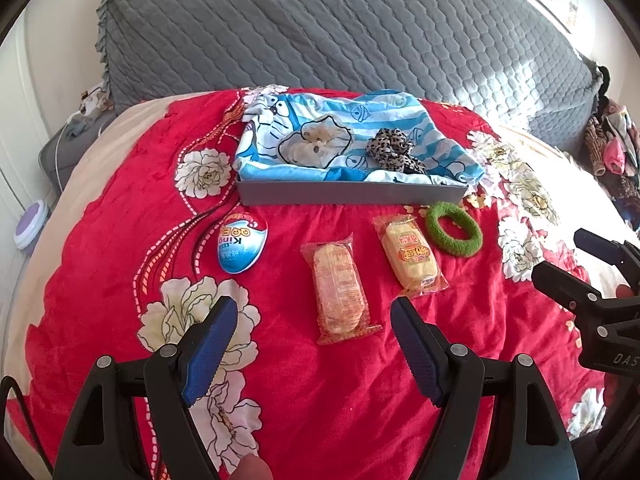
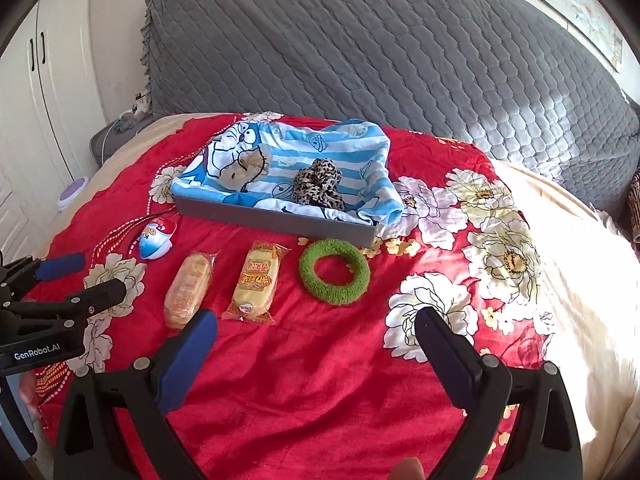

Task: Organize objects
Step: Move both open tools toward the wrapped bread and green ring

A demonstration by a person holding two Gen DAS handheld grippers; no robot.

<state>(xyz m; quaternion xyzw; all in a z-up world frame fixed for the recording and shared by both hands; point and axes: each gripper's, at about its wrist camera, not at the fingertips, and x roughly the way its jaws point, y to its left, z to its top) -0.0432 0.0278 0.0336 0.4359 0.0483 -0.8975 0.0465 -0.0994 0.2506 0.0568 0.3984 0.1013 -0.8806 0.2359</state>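
Observation:
On the red flowered blanket [image 1: 304, 392] lie a blue egg-shaped toy [image 1: 241, 242], two wrapped snack cakes [image 1: 340, 296] [image 1: 410, 254] and a green fuzzy ring [image 1: 454, 229]. Behind them a grey tray [image 1: 352, 194] holds a blue striped cloth, a cream scrunchie [image 1: 316, 142] and a leopard scrunchie [image 1: 394, 148]. My left gripper [image 1: 314, 318] hovers open just short of the nearer snack cake. My right gripper [image 2: 316, 326] hovers open in front of the green ring [image 2: 334, 272] and the yellow snack cake [image 2: 256, 280]. Neither holds anything.
A grey quilted headboard cover [image 2: 360, 48] rises behind the tray. White cupboard doors [image 2: 44, 92] and a purple-topped round object [image 2: 73, 192] stand at the left. Clothes [image 1: 612, 144] pile at the bed's right edge. The cream sheet [image 2: 576, 280] is bare on the right.

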